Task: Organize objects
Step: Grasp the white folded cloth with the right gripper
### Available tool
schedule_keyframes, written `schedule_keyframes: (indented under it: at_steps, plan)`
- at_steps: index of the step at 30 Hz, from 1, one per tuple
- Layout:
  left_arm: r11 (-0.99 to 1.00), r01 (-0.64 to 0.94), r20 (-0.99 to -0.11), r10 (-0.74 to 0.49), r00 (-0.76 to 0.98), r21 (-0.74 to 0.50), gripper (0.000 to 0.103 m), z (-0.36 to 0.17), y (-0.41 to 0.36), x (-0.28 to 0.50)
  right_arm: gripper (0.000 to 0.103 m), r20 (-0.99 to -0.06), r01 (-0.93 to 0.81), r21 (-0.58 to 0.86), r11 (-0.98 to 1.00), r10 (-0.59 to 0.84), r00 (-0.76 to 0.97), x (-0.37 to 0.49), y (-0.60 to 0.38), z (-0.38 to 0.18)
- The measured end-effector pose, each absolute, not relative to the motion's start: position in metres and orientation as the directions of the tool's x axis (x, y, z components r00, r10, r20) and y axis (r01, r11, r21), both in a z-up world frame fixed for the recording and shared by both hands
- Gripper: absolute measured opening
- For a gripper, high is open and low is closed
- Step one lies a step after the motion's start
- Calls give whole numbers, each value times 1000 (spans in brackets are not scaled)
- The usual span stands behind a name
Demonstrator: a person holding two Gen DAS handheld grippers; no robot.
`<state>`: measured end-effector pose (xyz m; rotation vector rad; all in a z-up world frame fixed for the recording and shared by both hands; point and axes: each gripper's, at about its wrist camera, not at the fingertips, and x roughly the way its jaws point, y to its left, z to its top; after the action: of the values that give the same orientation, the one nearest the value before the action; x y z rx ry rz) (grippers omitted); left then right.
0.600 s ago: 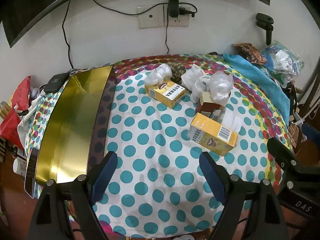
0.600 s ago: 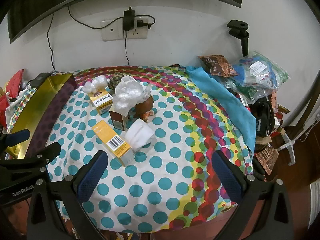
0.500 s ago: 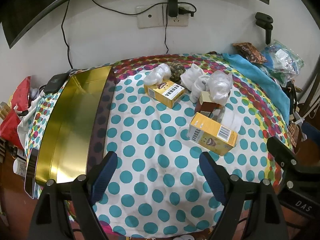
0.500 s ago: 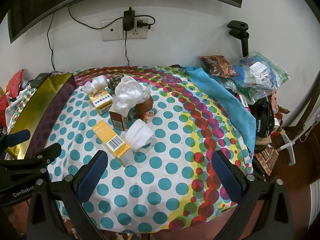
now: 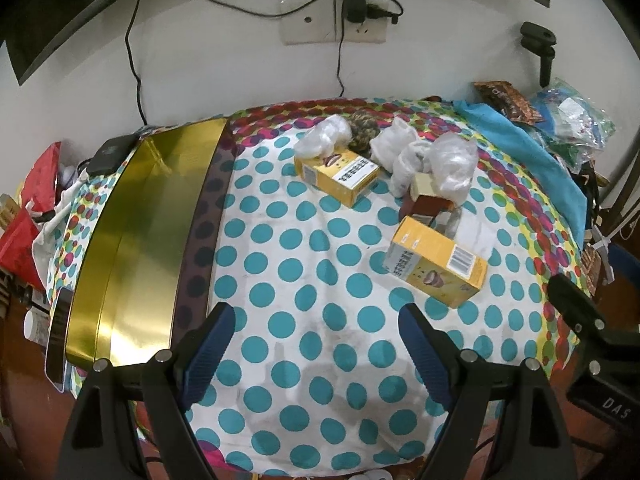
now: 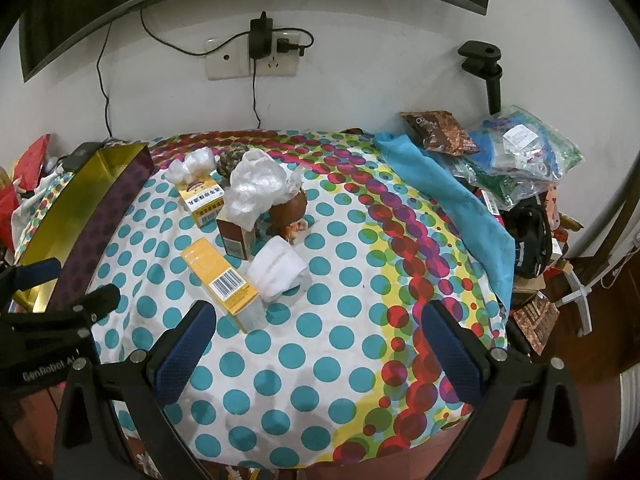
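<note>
- Yellow carton, the nearer one (image 5: 436, 262), lies flat on the polka-dot tablecloth (image 5: 304, 280), ahead and to the right of the left gripper (image 5: 316, 344); in the right wrist view the same carton (image 6: 222, 280) sits just ahead of that gripper's left finger.
- Long axis: runs diagonally, barcode end toward the near right in the left view; from the right gripper (image 6: 320, 344) it points almost straight away, a narrow end facing the tool.
- Judgement: the right hand looks slightly nearer, the carton close to its left finger; either could reach it.
- Gold tin box (image 5: 132, 248) stands open along the tablecloth's left edge, well apart from the carton, on the left gripper's side; likely the drop spot.
- Second yellow carton (image 5: 340, 176) lies farther back, beside crumpled plastic wrap (image 5: 452, 164), a brown carton (image 5: 428, 204) and white socks (image 5: 400, 152).
- Left gripper: jaws spread wide, nothing between them, touching nothing, hovering over bare cloth.
- Right gripper: jaws spread wide too, empty, no contact with anything.
</note>
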<state>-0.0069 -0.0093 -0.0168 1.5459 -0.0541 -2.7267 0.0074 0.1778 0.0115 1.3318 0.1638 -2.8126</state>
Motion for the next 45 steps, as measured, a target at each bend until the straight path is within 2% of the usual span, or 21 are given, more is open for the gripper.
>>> schedule_keyframes:
  at_steps: [2,4,8,10,12,16,21,29,33,36,39,45]
  plan:
    - [-1000,-9,-860,-14,-509,21,86,-20,-12,-8,96,-774,80,-84,-993,14,-632,6,177,8]
    - [-1000,-9,-862,-6,-506,12,86,-23,-14,-8,87,-774,103,-75,-992,-7,-633,4,179,3]
    - [-1000,-12,-868,-2,-497,9,86,-30,-14,-9,85,-793,158,9,-987,-104,-601,-7,187,-18]
    - [-1000,-14,-871,3,-491,4,86,-34,-15,-10,74,-809,163,50,-985,-136,-572,-14,189,-29]
    - [-1000,-10,-875,1,-483,4,86,-39,-17,-12,70,-819,172,105,-980,-183,-544,-19,190,-39]
    - [-1000,-7,-878,-7,-479,12,86,-44,-20,-16,68,-819,234,157,-960,-258,-512,-22,180,-52]
    - [-1000,-1,-876,-6,-481,7,86,-46,-21,-23,68,-794,289,144,-947,-284,-537,-22,173,-48]
    - [-1000,-15,-884,5,-467,2,86,-51,-7,-35,66,-801,186,230,-955,-294,-522,-65,196,-50]
    - [-1000,-8,-885,9,-465,-6,86,-53,-5,-39,51,-819,181,272,-945,-326,-473,-82,195,-64]
    - [-1000,-1,-887,15,-462,-16,86,-55,-4,-42,50,-826,173,300,-938,-346,-446,-90,193,-74]
    - [-999,15,-889,27,-457,-38,86,-55,-4,-45,45,-822,179,313,-933,-360,-441,-92,191,-78]
    - [-990,48,-890,95,-446,-129,86,-50,1,-50,40,-801,207,258,-944,-329,-500,-83,192,-72]
